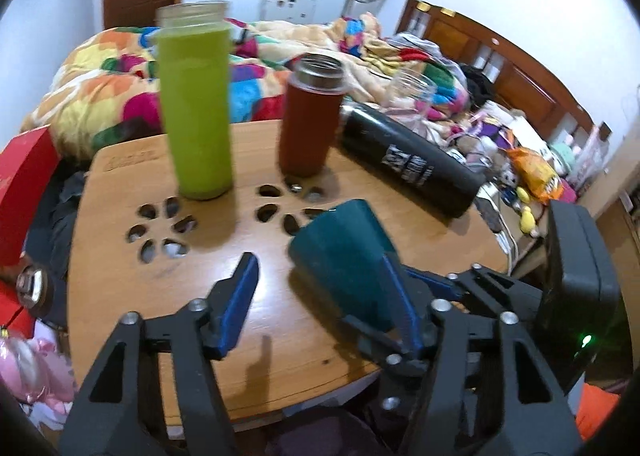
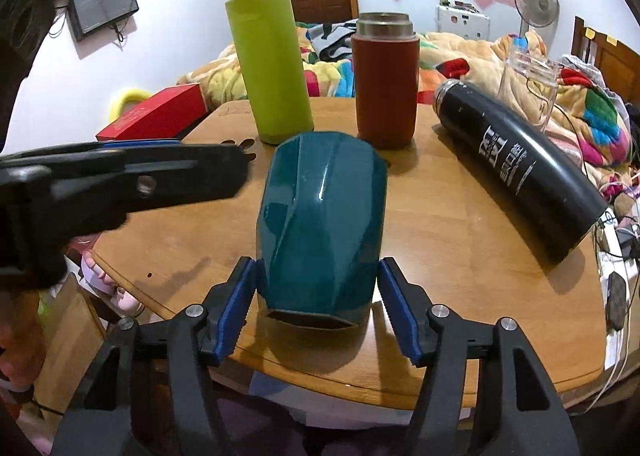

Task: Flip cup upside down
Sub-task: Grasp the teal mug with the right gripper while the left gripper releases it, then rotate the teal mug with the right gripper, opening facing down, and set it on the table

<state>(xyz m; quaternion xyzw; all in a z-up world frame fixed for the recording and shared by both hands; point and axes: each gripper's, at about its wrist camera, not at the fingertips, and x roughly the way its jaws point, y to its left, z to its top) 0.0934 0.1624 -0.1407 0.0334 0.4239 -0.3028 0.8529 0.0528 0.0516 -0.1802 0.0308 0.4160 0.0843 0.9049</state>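
A teal faceted cup [image 2: 320, 224] lies tilted on its side on the round wooden table [image 2: 460, 256], one end toward the right wrist camera. My right gripper [image 2: 316, 296] is open with its blue pads [image 2: 236, 304] on either side of the cup's near end, a small gap showing on each side. In the left wrist view the cup [image 1: 344, 256] sits by the right finger of my open, empty left gripper [image 1: 320, 296]. The left gripper also shows at the left of the right wrist view [image 2: 160, 176].
A green bottle [image 2: 272, 64] and a red-brown flask [image 2: 386, 84] stand upright at the back. A black flask [image 2: 520, 172] lies on its side at the right, a clear glass jar [image 2: 528, 80] behind it. A red box [image 2: 156, 116] sits left. Flower-shaped holes [image 1: 160, 232] pierce the tabletop.
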